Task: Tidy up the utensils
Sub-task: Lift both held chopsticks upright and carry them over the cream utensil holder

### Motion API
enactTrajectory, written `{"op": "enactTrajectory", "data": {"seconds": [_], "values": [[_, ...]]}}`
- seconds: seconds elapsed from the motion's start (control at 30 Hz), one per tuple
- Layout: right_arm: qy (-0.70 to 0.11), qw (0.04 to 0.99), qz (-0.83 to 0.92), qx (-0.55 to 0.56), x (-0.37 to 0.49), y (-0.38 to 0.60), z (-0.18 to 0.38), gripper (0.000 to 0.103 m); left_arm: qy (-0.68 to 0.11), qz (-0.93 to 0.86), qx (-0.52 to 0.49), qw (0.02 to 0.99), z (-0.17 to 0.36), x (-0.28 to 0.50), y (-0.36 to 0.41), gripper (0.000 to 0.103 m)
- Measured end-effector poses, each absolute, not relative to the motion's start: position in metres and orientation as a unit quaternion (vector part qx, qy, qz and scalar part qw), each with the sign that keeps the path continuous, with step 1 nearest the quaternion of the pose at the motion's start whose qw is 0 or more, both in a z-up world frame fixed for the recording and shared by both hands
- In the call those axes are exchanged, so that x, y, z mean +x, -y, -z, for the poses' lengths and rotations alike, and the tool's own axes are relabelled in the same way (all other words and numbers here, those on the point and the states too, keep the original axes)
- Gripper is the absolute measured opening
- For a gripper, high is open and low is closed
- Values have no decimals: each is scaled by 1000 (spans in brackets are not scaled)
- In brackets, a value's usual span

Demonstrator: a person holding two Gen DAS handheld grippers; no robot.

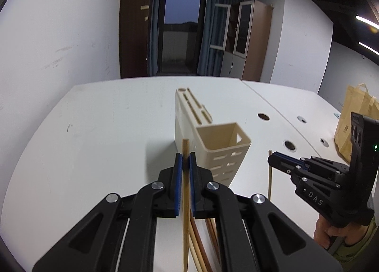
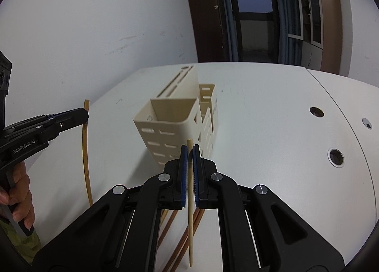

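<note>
- Black jaws with blue ribbed pads fill the lower frame: the left gripper [image 1: 186, 160] pinches a tan wooden chopstick [image 1: 185, 201], held nearly upright.
- Right gripper [image 2: 189, 153] clamps a paler chopstick [image 2: 190, 212] the same way.
- Ahead at frame centre stands the cream plastic holder [image 1: 222, 144], slotted walls, square open mouth facing up; the left gripper looks nearer.
- More sticks [image 1: 201, 246] lie on the white table [image 1: 94, 129] below.

Beige slotted holder [image 1: 213, 139], white table [image 1: 106, 129]
</note>
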State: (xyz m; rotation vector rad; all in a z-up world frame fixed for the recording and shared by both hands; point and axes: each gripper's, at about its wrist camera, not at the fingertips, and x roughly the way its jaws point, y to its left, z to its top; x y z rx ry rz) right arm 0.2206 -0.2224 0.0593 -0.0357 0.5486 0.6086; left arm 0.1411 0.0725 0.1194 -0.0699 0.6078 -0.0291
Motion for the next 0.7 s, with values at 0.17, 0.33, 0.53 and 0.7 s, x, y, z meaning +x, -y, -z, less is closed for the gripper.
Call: {"op": "enactTrajectory", "data": {"seconds": [0.17,0.33,0.53,0.7], "values": [[-243,919,-310,-16,222,223,-76,4,-241,-6,-15,970,-143,133,-62,6],[-207,923,-325,-9,219,225,-98,4,-194,-2,-10,981,-164,129,-54,6],[-126,933,-337,14,207,232,-129,4,-129,3,-12,992,-184,123,-46,6],[-66,941,-332,23,206,236,-143,4,-87,9,-35,996,-195,123,-49,6]]}}
